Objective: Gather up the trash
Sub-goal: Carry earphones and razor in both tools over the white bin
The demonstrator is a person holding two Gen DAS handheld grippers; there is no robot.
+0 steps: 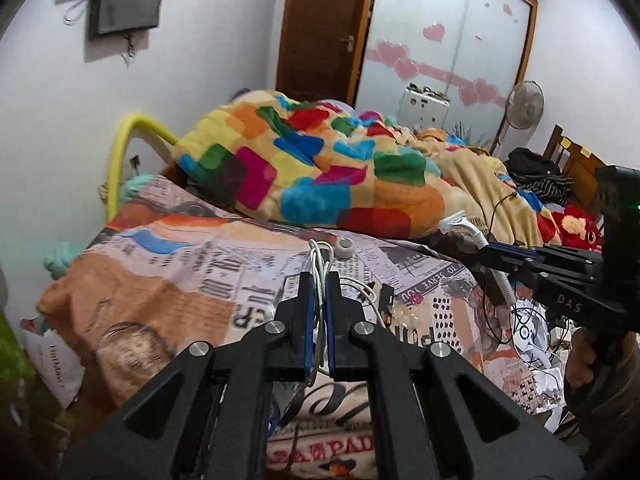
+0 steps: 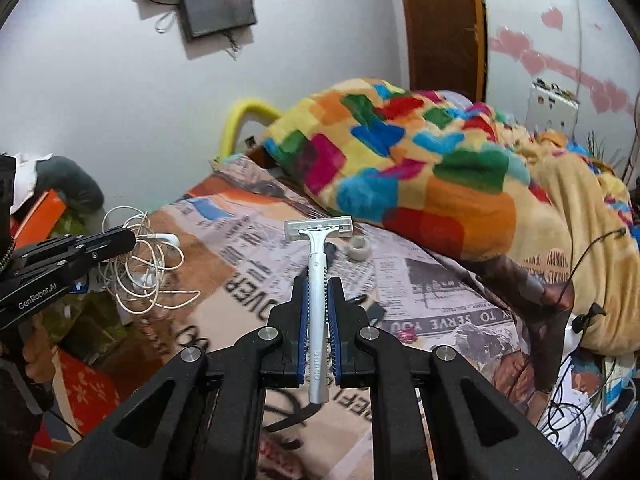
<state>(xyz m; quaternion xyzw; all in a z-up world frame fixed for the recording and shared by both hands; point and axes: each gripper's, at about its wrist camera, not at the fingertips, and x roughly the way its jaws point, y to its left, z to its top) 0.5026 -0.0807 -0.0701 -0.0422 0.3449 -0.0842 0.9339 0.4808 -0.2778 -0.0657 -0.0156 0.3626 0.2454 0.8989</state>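
My left gripper [image 1: 318, 280] is clamped on a tangle of white earphone wire [image 1: 319, 258]; seen from my right wrist, the earphones [image 2: 150, 256] hang off the fingertips in loose loops, one earbud sticking out to the side, clear of the bed. My right gripper [image 2: 319, 284] is closed tight on the handle of a white disposable razor [image 2: 318, 264], which runs straight along the fingers with its blade head out past the tips. From the left wrist the same razor [image 1: 460, 222] pokes out of the right gripper's [image 1: 486, 248] tips, in the air above the bed.

Below both grippers lies the newspaper-print bedsheet [image 1: 168, 280]. A small white ring-shaped piece [image 2: 358, 250] sits on it just beyond the razor head, and a little pink scrap [image 2: 405, 335] lies on the sheet nearer me. Behind them a bright patchwork blanket [image 2: 420, 160] is heaped up. Black cables and papers [image 1: 532, 336] clutter the right edge.
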